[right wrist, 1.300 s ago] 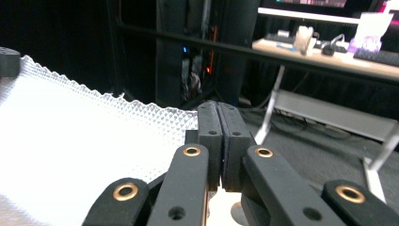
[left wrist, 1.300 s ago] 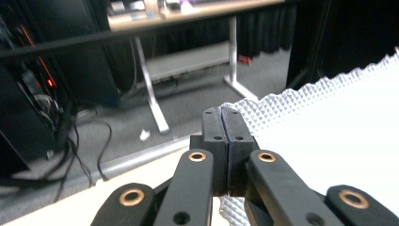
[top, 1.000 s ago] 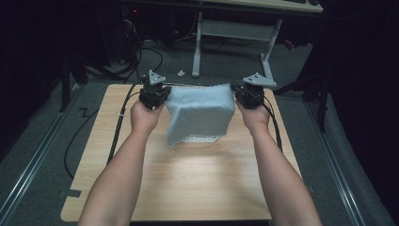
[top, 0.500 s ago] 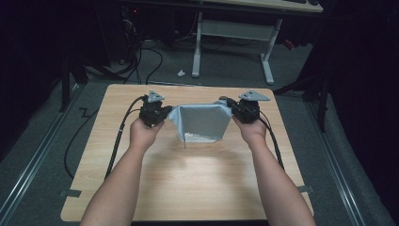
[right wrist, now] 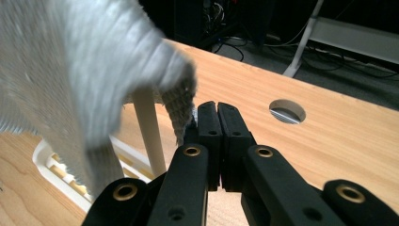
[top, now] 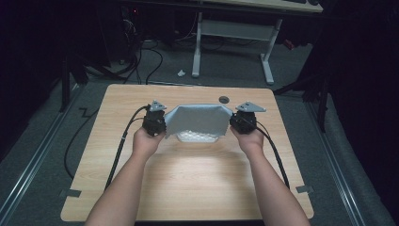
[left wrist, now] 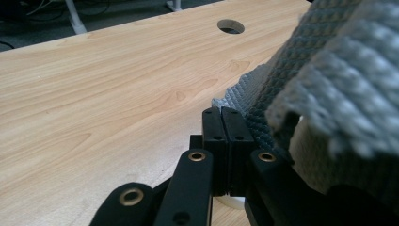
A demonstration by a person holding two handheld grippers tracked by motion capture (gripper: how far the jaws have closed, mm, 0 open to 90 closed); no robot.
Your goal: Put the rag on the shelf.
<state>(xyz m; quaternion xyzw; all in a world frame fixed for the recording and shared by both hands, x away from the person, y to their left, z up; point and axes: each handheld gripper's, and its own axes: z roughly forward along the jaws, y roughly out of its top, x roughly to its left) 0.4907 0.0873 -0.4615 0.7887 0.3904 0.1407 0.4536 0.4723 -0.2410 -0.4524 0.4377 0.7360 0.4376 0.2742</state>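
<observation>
**Grey cloth held spread over the white rack**

From the high view: pinched at one top corner by the left gripper [top: 164, 123] and at the other by the right gripper [top: 232, 121], with the grey waffle-weave cloth [top: 197, 117] stretched between the two sets of jaws. Spread low over the wooden table [top: 197, 188], its lower edge sagging onto a white plastic rack [top: 197, 137] that sits between and just below the jaws. Gripped at opposite corners, most likely to keep the cloth open and flat so it drapes over the rack rather than bunching. Beyond the jaws, a round cable hole [top: 224, 99] in the tabletop.

From the left gripper view: both black jaws pressed together, no gap visible, with the cloth [left wrist: 329, 84] running out from the tips on the right side and rising in a thick fold close to the camera. Corner apparently clamped right at the tips of the left gripper [left wrist: 221, 115]. Bare wood to the left of the jaws and ahead of them.

From the right gripper view: jaws likewise closed at the right gripper [right wrist: 217, 109], with a frayed corner of cloth [right wrist: 80, 61] tucked in at the left of the tips and hanging down from there. Below and left of the jaws, a white upright post and slotted base of the rack [right wrist: 148, 127], partly under the hanging cloth. Ahead and right of the tips, the cable hole again.
</observation>
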